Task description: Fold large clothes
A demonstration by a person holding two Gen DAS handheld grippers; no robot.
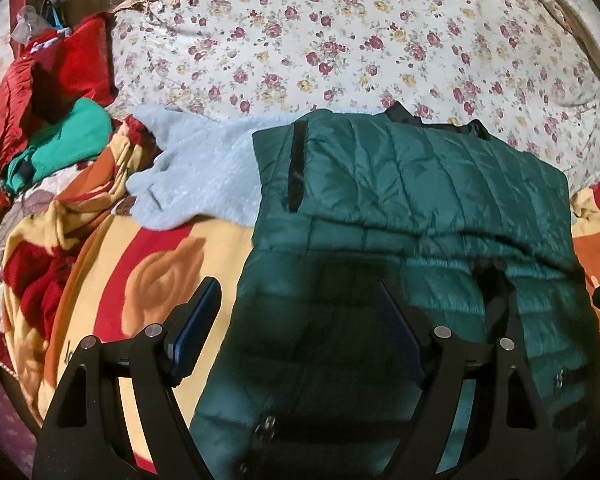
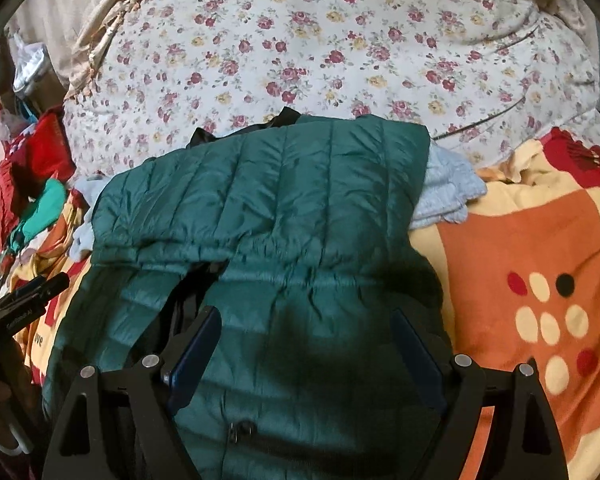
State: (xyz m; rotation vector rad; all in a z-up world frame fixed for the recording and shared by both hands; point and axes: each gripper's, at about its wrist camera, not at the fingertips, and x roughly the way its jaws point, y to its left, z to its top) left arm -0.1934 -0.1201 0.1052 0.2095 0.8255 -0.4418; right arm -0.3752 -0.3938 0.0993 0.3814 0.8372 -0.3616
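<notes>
Bed, contents listed left to right.

1. Red garment and bright green garment: heaped at the far left edge, unfolded, well apart from the work.
2. Blanket, yellow, red and orange: spread over the near half of the bed; bears the clothes in hand.
3. Pale blue knit: lying flat, partly under the jacket; one edge shows left of it, another right of it in the right wrist view.
4. Left gripper: jaws apart, nothing between the pads; hangs above the jacket's left edge, pointing down at it.
5. Jacket, dark green, quilted: centre of the bed, on the blanket and knit. Its far part is doubled over the near part, leaving a crosswise ridge. A black lining or collar peeks out at the far edge; a zip pull shows near the bottom.
6. Right gripper: jaws apart, empty, above the jacket's near right portion.
7. Floral sheet: covers the far half of the bed.

Step, as judged: one fold of the jacket is laid and released; both claws stand free above it.

Next move, as judged: calls for each claw to take a near corner or side edge, then lift together and carry it across evenly. The slick shell may slide and undo the laid fold.
</notes>
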